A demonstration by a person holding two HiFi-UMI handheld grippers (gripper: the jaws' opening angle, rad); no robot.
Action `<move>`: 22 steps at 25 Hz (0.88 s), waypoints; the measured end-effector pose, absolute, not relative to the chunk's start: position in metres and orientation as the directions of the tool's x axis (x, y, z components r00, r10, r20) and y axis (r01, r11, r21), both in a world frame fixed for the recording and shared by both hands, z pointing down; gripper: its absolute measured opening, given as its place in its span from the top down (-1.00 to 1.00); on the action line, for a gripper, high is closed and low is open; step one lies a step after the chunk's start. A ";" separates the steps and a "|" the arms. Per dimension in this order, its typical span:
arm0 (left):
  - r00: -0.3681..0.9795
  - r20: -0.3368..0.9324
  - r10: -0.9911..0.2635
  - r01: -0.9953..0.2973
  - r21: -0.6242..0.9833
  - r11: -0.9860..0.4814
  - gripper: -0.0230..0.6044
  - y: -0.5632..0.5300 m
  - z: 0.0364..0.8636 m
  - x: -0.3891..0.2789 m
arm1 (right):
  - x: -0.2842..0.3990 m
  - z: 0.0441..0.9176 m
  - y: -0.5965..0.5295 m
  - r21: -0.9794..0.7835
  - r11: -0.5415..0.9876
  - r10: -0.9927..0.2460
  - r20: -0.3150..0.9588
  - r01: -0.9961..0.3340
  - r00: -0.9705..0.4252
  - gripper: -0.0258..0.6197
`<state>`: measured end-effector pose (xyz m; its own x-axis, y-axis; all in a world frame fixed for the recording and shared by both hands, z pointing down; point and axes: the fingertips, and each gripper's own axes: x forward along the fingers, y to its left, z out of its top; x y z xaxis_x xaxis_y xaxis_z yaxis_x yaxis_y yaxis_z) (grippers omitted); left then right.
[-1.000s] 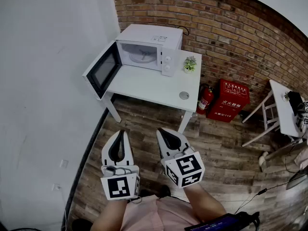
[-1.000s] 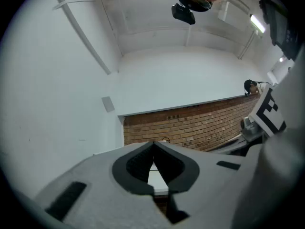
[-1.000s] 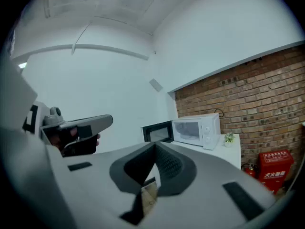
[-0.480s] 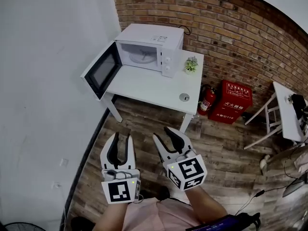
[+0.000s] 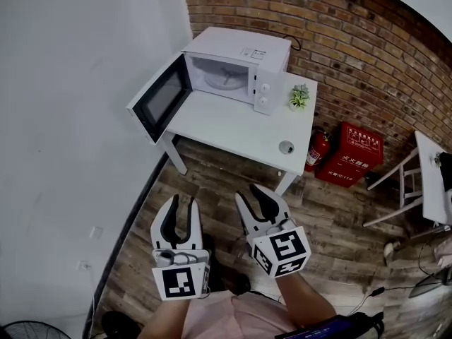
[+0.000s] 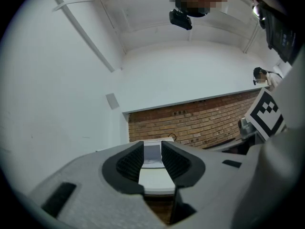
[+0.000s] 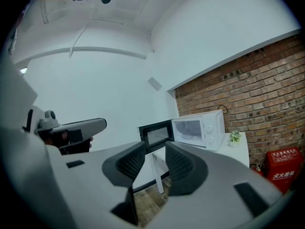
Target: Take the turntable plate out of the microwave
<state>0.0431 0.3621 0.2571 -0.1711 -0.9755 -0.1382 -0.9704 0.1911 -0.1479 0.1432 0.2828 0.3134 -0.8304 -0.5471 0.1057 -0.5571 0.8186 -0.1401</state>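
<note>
One table (image 5: 233,129) bore the open microwave (image 5: 244,51), well apart from the left gripper (image 5: 180,205) and right gripper (image 5: 251,195), both empty, jaws apart but closing, while the plate (image 5: 224,83) lay inside the microwave.

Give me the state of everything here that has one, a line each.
microwave door: open, swung out to the left
turntable plate: inside the cavity, not taken out
left gripper: jaws apart and closing, nothing between them
right gripper: jaws apart and closing, nothing between them
potted plant: upright
fire extinguisher: standing against the brick wall
</note>
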 end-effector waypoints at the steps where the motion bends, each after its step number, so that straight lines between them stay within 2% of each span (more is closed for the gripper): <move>1: -0.169 -0.135 -0.976 -0.971 -0.147 0.188 0.56 0.356 0.260 0.038 | 0.138 0.317 0.277 -0.143 0.817 -0.548 0.112 -0.559 -0.829 0.50; 12: -0.104 -0.095 -0.990 -0.989 -0.093 0.113 0.58 0.260 0.277 -0.055 | 0.052 0.340 0.188 -0.136 0.769 -0.602 0.174 -0.625 -0.779 0.55; 22: -0.002 -0.124 -0.992 -0.996 -0.087 0.013 0.61 0.179 0.262 -0.118 | -0.014 0.316 0.114 -0.103 0.721 -0.673 0.134 -0.686 -0.727 0.58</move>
